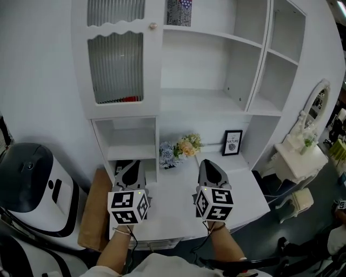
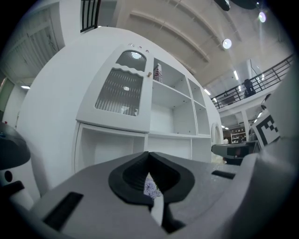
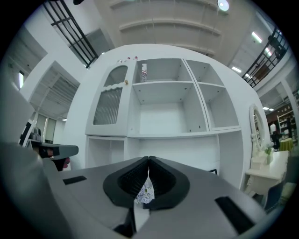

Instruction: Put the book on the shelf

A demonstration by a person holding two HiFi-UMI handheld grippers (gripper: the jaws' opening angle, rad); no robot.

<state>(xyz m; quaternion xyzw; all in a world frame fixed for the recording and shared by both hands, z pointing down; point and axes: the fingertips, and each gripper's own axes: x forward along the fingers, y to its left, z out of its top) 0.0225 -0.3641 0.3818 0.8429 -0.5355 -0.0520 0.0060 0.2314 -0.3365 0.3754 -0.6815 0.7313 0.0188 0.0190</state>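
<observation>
A book (image 1: 179, 12) with a patterned cover stands upright at the left end of the top open shelf of the white shelf unit (image 1: 216, 103). The same book (image 2: 157, 72) shows small in the left gripper view, and the book (image 3: 144, 72) shows again in the right gripper view. My left gripper (image 1: 130, 166) hovers over the left part of the white desk (image 1: 248, 189), with its jaws shut and nothing between them. The right gripper (image 1: 210, 165) is beside it over the desk's middle, also shut and empty. Both point at the shelf unit, well below the book.
A bunch of flowers (image 1: 181, 149) and a small framed picture (image 1: 232, 142) stand at the back of the desk. A glass-fronted cabinet door (image 1: 116, 65) is left of the open shelves. A white and black machine (image 1: 30, 186) stands at the left, a white vanity (image 1: 300, 157) at the right.
</observation>
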